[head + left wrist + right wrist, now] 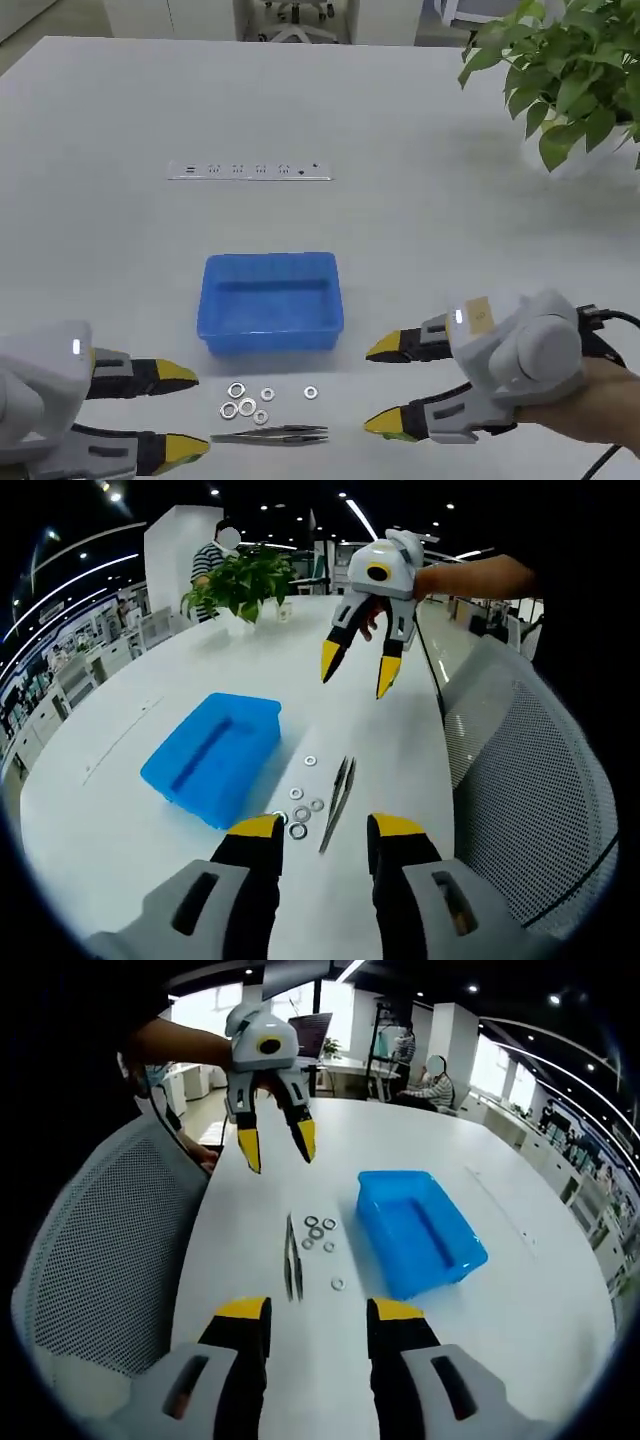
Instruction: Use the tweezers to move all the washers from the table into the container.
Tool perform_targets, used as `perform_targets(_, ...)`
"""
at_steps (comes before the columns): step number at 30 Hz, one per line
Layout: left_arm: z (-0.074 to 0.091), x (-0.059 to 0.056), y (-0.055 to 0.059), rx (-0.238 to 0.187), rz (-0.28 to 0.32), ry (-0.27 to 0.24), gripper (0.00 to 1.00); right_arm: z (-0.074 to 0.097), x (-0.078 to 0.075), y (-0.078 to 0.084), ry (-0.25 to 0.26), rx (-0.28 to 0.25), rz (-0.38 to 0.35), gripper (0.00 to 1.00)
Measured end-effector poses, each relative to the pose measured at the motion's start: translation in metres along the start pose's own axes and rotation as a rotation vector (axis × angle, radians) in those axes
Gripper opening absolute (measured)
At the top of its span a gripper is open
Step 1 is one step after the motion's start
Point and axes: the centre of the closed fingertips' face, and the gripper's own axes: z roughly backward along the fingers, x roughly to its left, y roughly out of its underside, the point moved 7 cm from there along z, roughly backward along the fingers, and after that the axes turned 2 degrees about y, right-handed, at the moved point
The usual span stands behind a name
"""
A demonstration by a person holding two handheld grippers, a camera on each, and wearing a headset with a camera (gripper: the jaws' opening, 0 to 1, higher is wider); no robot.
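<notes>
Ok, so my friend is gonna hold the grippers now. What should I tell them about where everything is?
Left gripper: open and empty, low over the table, left of the washers.
Right gripper: open and empty, on the washers' right.
Tweezers: lying flat on the table between the two grippers, not picked up.
Washers: about six, all on the table just beyond the tweezers, one a little apart on the right.
Blue container: beyond the washers, looks empty.
Done: nothing yet.
Left: pick up the tweezers and move every washer into the container.
</notes>
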Motion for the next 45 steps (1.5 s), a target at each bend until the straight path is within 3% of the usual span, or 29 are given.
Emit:
perform_targets(8, -0.017, 0.003, 0.009, 0.097, -0.055, 0.044, 0.27, -0.022, 0.001, -0.005, -0.046, 0.013, 0.067, 0.36)
perform_targets(22, -0.034, 0.01, 0.024, 0.181, -0.11, 0.081, 0.19, -0.055, 0.008, -0.007, -0.123, 0.047, 0.113, 0.28)
perform_targets(31, -0.044, 0.012, 0.028, 0.223, -0.134, 0.107, 0.13, -0.076, 0.014, -0.002, -0.166, 0.074, 0.114, 0.23)
perform_targets(45, -0.054, 0.013, 0.033, 0.242, -0.141, 0.133, 0.09, -0.095, 0.022, 0.004, -0.185, 0.103, 0.136, 0.17)
